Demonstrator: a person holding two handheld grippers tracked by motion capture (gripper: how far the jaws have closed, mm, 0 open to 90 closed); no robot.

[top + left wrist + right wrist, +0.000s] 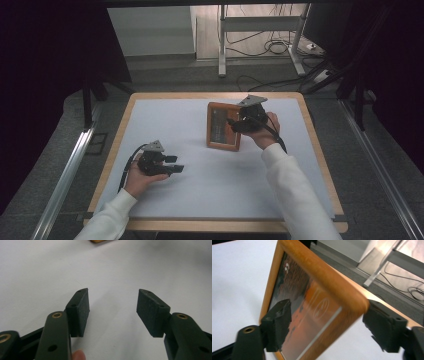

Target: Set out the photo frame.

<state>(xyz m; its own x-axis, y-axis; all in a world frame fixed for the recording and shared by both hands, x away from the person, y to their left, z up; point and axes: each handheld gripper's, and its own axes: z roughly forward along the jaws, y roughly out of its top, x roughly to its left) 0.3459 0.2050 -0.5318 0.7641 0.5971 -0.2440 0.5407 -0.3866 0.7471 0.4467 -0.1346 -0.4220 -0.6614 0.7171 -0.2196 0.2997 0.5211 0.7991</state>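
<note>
A wooden picture frame [220,131] with an orange-brown picture stands tilted on the white mat, right of centre. My right gripper [234,124] reaches in from the right and straddles the frame's edge. In the right gripper view the frame [322,282] sits between the jaws of that gripper [324,325]. One pad is in front of the glass and the other behind the wood, with a gap showing, so the gripper is open. My left gripper [175,165] rests low over the mat at the front left. It is open, with nothing between the jaws [112,312].
The white mat [165,125] covers a table with a wooden rim [320,150]. Bare mat lies between the two hands. Beyond the far edge are grey floor, metal desk legs [221,45] and cables. A corner of the frame [100,241] peeks in at the top of the left gripper view.
</note>
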